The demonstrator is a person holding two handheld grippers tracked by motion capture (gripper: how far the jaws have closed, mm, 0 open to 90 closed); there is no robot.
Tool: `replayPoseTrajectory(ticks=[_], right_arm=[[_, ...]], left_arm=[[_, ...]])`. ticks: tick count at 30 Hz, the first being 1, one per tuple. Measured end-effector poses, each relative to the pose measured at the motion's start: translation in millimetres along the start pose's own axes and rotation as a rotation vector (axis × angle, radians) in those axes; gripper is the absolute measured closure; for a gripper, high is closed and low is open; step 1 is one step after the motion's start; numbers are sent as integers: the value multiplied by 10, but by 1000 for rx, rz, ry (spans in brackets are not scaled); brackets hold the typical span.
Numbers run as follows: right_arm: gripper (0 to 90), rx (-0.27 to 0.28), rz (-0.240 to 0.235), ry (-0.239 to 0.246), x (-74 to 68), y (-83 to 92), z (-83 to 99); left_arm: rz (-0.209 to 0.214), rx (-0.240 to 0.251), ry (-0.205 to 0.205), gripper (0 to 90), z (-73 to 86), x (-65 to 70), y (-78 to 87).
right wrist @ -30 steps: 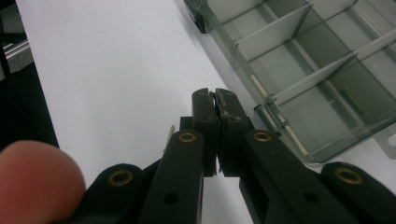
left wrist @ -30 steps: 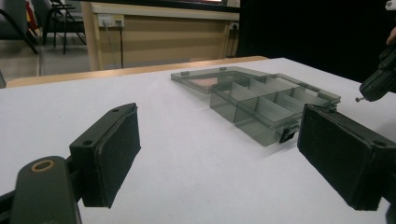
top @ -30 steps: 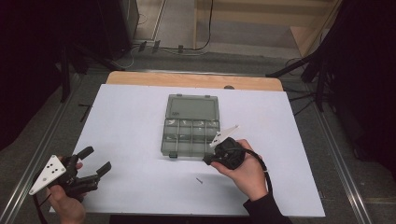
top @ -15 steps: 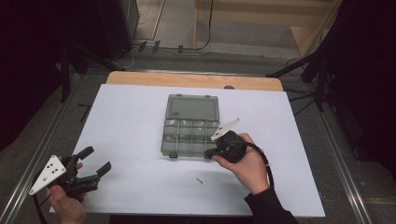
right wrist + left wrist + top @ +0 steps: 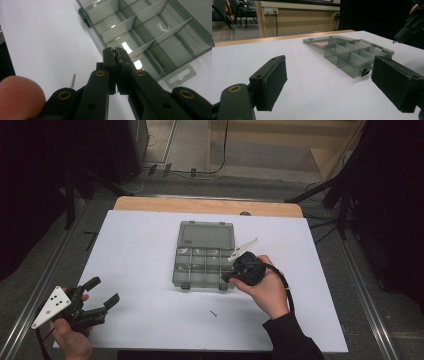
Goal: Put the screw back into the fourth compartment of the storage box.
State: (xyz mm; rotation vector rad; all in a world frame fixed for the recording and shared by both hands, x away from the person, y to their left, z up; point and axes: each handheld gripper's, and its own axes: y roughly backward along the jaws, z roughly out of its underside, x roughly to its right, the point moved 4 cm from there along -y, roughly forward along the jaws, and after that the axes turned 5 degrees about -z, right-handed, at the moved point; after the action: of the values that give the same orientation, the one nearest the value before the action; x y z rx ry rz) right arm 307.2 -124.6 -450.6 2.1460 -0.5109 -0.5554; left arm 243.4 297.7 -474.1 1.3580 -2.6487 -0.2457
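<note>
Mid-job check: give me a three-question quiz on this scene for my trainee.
1. True or false: the left tongs are shut.
2. The lid of the box is: A shut, B open and lying flat, C taken off.
3. What do the shut right tongs pinch at their tips?

Key: 1 false, they stand wide open. 2 B. 3 a small screw, seen in the left gripper view.
</note>
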Motion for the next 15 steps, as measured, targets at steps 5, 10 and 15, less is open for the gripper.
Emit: replayPoseTrajectory(ticks=[5,10,15], right_arm=[[898,-6,8,-7,61,3,-31],[898,-15,15,-14,128,17,-53],[898,-16,20,-26,223,20,-79]], left_arm=[[-2,0,3,133,0,-1,2],[-2,0,2,133,1,-2,3],[0,0,1,133,1,0,1]])
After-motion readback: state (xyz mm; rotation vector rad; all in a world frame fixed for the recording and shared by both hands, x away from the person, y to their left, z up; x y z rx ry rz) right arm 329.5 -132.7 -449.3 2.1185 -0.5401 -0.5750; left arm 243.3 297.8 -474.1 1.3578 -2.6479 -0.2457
